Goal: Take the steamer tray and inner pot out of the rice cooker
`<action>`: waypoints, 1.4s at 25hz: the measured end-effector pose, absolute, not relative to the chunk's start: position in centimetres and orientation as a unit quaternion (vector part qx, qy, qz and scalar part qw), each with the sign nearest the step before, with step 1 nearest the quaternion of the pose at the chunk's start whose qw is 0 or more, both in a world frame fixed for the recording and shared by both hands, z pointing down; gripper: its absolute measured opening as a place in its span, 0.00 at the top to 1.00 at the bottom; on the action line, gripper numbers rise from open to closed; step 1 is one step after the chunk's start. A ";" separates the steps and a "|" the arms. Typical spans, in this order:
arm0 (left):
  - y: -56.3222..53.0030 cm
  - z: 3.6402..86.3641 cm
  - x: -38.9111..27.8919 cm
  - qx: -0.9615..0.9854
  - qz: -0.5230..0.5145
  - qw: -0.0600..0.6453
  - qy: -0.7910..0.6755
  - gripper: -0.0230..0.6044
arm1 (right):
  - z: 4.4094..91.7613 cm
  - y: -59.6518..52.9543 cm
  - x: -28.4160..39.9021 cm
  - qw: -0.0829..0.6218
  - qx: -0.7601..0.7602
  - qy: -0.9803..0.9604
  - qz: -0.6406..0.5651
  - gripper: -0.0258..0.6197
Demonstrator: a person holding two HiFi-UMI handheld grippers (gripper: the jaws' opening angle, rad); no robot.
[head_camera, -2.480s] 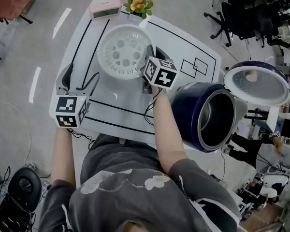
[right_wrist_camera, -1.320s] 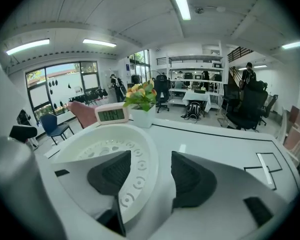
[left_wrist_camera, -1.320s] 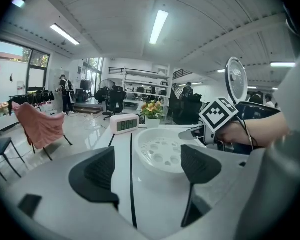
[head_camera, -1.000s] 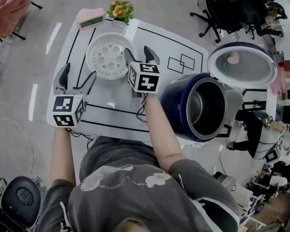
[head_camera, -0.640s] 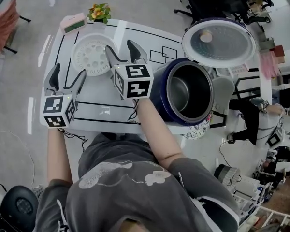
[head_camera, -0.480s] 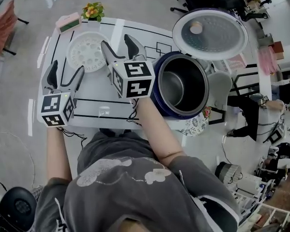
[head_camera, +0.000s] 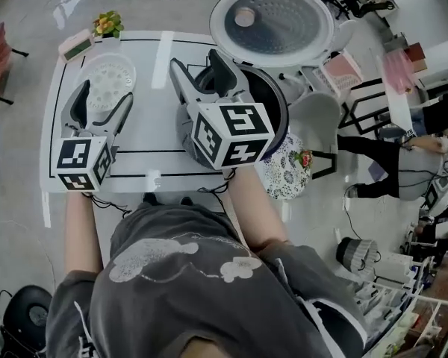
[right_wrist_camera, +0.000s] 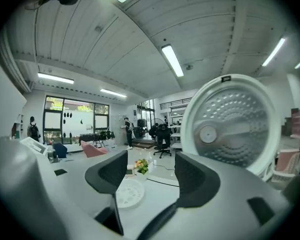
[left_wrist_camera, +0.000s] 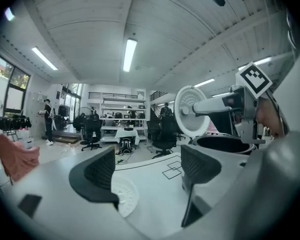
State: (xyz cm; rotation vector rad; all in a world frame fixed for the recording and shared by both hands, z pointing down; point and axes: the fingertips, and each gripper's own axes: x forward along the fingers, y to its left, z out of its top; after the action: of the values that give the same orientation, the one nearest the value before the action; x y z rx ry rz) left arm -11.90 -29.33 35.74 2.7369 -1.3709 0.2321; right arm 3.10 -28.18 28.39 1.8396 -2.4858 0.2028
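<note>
The white perforated steamer tray [head_camera: 108, 77] lies flat on the white table [head_camera: 153, 136] at the far left; it also shows as the tray [left_wrist_camera: 122, 196] and the tray [right_wrist_camera: 129, 193] beyond each gripper's jaws. The dark blue rice cooker [head_camera: 275, 114] stands at the table's right edge with its round lid [head_camera: 272, 24] swung up. My right gripper [head_camera: 198, 66] is open and raised in front of the cooker's left side, hiding most of the opening and the inner pot. My left gripper [head_camera: 101, 99] is open just short of the tray, holding nothing.
A pink clock [head_camera: 76, 45] and a small flower pot [head_camera: 107, 23] stand at the table's far left corner. A flower-patterned round thing [head_camera: 285, 168] sits below the cooker off the table's right edge. Chairs and a person [head_camera: 425, 144] are further right.
My right gripper has drawn away from the steamer tray, risen and swung right to the cooker. The tray stays on the table. The left gripper has hardly moved.
</note>
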 end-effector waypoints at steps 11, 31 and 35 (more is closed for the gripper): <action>-27.6 35.2 1.9 0.939 0.082 0.016 -0.333 0.31 | 33.3 -23.1 18.5 0.186 0.657 -0.730 0.020 0.51; -26.4 36.0 8.3 0.941 0.118 0.010 -0.316 0.31 | 43.4 -26.4 26.6 0.462 0.535 -0.705 0.061 0.50; -26.7 36.1 7.7 0.938 0.119 0.011 -0.326 0.31 | 44.3 -26.8 27.0 0.491 0.523 -0.695 0.054 0.50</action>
State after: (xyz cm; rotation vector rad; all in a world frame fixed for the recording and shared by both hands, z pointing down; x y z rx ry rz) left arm 7.65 -26.73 36.05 2.9258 -1.0184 0.3702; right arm 27.00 -26.79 44.32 1.2688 -1.6866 0.1312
